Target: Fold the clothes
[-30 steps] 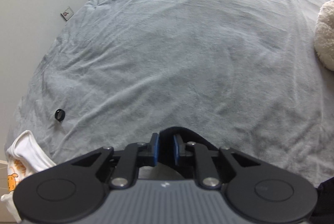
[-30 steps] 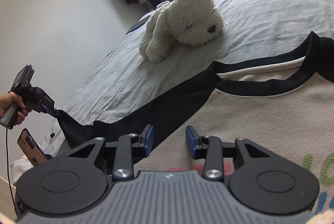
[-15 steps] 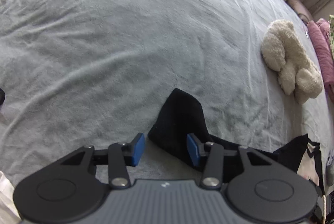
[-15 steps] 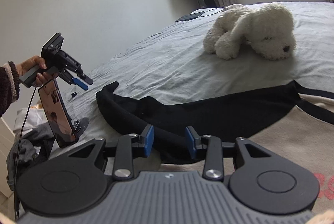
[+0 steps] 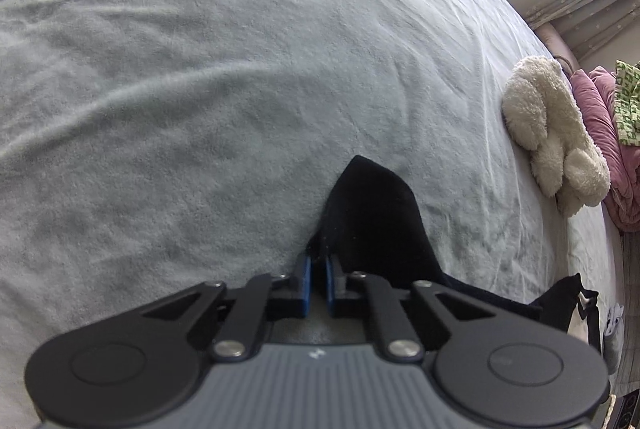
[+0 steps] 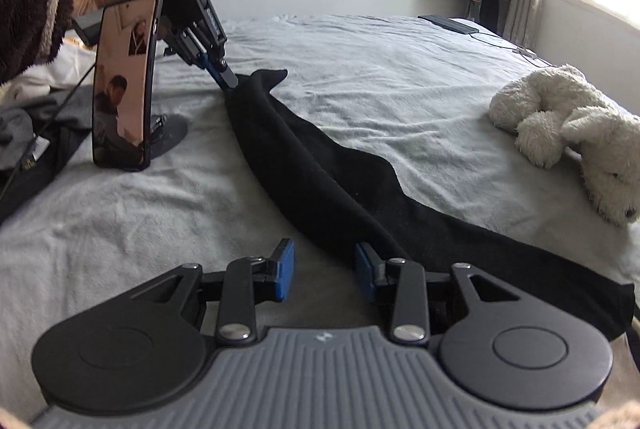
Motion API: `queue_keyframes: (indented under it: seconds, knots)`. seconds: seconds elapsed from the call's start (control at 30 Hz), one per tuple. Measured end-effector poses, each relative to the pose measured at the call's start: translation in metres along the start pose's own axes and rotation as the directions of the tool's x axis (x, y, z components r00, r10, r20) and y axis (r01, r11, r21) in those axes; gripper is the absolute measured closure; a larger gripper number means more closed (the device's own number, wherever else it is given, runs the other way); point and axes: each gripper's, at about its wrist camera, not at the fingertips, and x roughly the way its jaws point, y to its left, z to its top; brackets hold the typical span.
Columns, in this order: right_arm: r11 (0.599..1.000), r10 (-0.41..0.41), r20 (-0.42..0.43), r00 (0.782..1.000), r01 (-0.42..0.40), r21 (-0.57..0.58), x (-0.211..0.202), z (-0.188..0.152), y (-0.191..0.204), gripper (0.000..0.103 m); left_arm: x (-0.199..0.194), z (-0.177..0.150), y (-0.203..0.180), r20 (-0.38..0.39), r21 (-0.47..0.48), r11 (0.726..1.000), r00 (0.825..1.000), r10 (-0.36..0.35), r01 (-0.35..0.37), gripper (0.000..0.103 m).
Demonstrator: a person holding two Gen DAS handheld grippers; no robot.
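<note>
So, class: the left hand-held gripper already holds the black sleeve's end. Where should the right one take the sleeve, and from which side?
Grip the sleeve at its raised near fold, close to the right hand-held gripper, probably coming from the near side. That ridge stands proud of the bed and already lies beside the open jaws; elsewhere the cloth lies flat.

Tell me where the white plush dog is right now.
The white plush dog lies on the grey bed at the right of both views, beyond the black sleeve, toward the window side.
</note>
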Motion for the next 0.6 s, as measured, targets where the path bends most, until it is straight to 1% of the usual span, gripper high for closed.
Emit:
queue_keyframes:
  seconds: [0.03, 0.07, 0.1, 0.13, 0.17, 0.27, 0.3, 0.37, 0.4, 0.47, 0.53, 0.57, 0.6]
  knots:
    - [0.999, -0.012, -0.010, 1.000, 0.011, -0.031, 0.004, 0.000, 0.002, 0.067, -0.003, -0.001, -0.001, 0.010, 0.003, 1.000, 1.000, 0.000, 0.000, 0.097]
    - [0.997, -0.032, -0.008, 0.999, 0.031, -0.065, 0.008, 0.001, 0.004, 0.074, -0.008, -0.003, -0.001, 0.022, 0.005, 1.000, 1.000, -0.003, 0.003, 0.097]
    - [0.994, -0.054, -0.005, 0.999, 0.053, -0.094, 0.010, 0.002, 0.006, 0.086, -0.014, -0.005, -0.001, 0.030, 0.009, 1.000, 1.000, -0.009, 0.009, 0.097]
    - [0.990, -0.081, -0.007, 0.997, 0.079, -0.117, 0.013, 0.004, 0.007, 0.095, -0.019, -0.006, -0.001, 0.036, 0.012, 1.000, 0.999, -0.012, 0.012, 0.097]
    - [0.986, -0.099, -0.010, 0.995, 0.097, -0.133, 0.015, 0.006, 0.007, 0.101, -0.025, -0.007, -0.001, 0.040, 0.014, 1.000, 0.999, -0.013, 0.013, 0.097]
    - [0.989, -0.068, -0.020, 0.997, 0.065, -0.133, 0.011, 0.011, 0.004, 0.102, -0.041, -0.014, 0.002, 0.035, 0.037, 0.999, 0.999, -0.009, 0.008, 0.097]
    - [0.993, -0.041, -0.021, 0.999, 0.038, -0.115, 0.008, 0.012, 0.000, 0.102, -0.043, -0.015, 0.004, 0.026, 0.047, 0.999, 1.000, -0.002, 0.001, 0.097]
    - [0.998, 0.052, -0.009, 0.999, -0.052, -0.048, -0.003, 0.015, -0.008, 0.102, -0.046, -0.020, 0.009, 0.004, 0.064, 0.998, 1.000, 0.015, -0.015, 0.097]
    - [0.996, 0.084, -0.006, 0.996, -0.084, -0.027, -0.007, 0.016, -0.012, 0.102, -0.044, -0.022, 0.012, -0.019, 0.069, 0.997, 0.999, 0.026, -0.025, 0.097]
    - [0.990, 0.139, -0.033, 0.990, -0.139, -0.001, -0.009, 0.017, -0.016, 0.102, -0.039, -0.027, 0.019, -0.076, 0.085, 0.995, 0.996, 0.049, -0.042, 0.097]
    - [0.981, 0.194, -0.075, 0.978, -0.192, 0.025, -0.007, 0.017, -0.017, 0.101, -0.030, -0.036, 0.023, -0.148, 0.125, 0.990, 0.986, 0.076, -0.058, 0.096]
    - [0.977, 0.213, -0.108, 0.971, -0.211, 0.034, -0.002, 0.016, -0.017, 0.100, -0.027, -0.040, 0.023, -0.164, 0.145, 0.988, 0.983, 0.080, -0.056, 0.095]
    - [0.975, 0.223, -0.121, 0.967, -0.221, 0.030, -0.001, 0.016, -0.015, 0.097, -0.029, -0.039, 0.024, -0.159, 0.145, 0.988, 0.985, 0.070, -0.047, 0.095]
